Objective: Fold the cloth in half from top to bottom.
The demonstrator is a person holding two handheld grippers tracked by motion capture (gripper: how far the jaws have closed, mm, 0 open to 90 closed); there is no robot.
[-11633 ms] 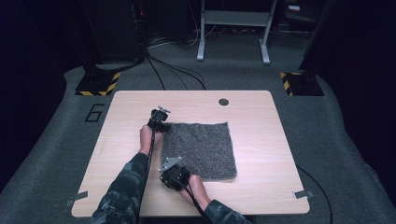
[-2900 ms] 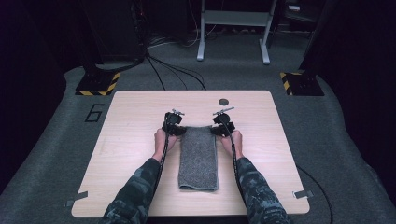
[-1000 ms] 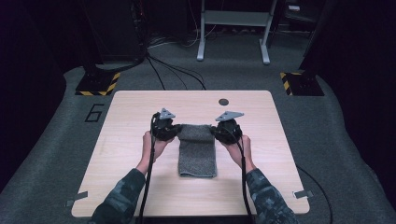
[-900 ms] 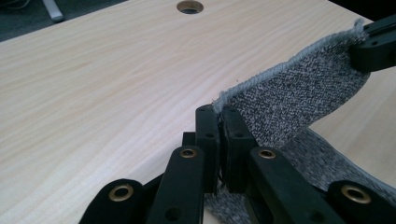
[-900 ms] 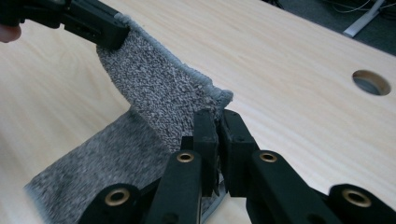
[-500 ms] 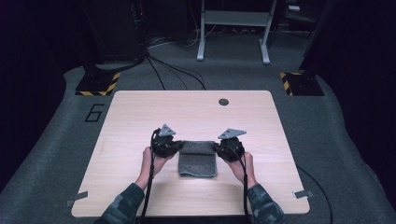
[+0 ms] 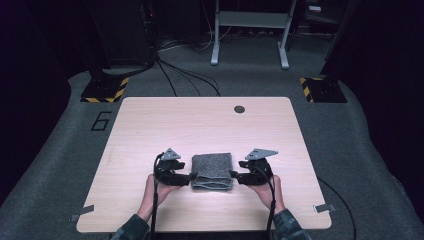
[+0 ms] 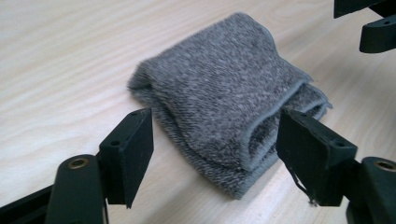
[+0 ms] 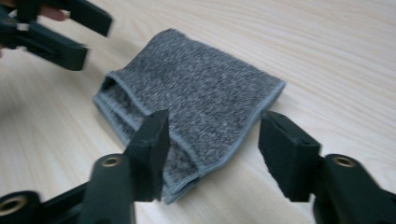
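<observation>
A grey towel [image 7: 212, 171] lies folded into a small thick square on the wooden table [image 7: 200, 125], near its front edge. My left gripper [image 7: 191, 176] sits at the towel's left side and my right gripper [image 7: 233, 175] at its right side. Both have just been opening. In the left gripper view the left gripper [image 8: 217, 135] stands open, its jaws spread either side of the towel's [image 8: 224, 102] layered edge without pressing it. The right gripper [image 9: 217, 133] is likewise open astride the towel's [image 9: 201, 88] corner.
A small dark round grommet [image 7: 239, 109] is set in the table's far side. Beyond the table, cables [image 7: 175, 75] run over the grey floor, with a metal frame [image 7: 250, 30] and striped black-and-yellow blocks [image 7: 105, 90] behind.
Both grippers came toward the near edge with the towel's far end, folding it in half. Their jaws were shut on the cloth and now stand apart; the towel is let go.
</observation>
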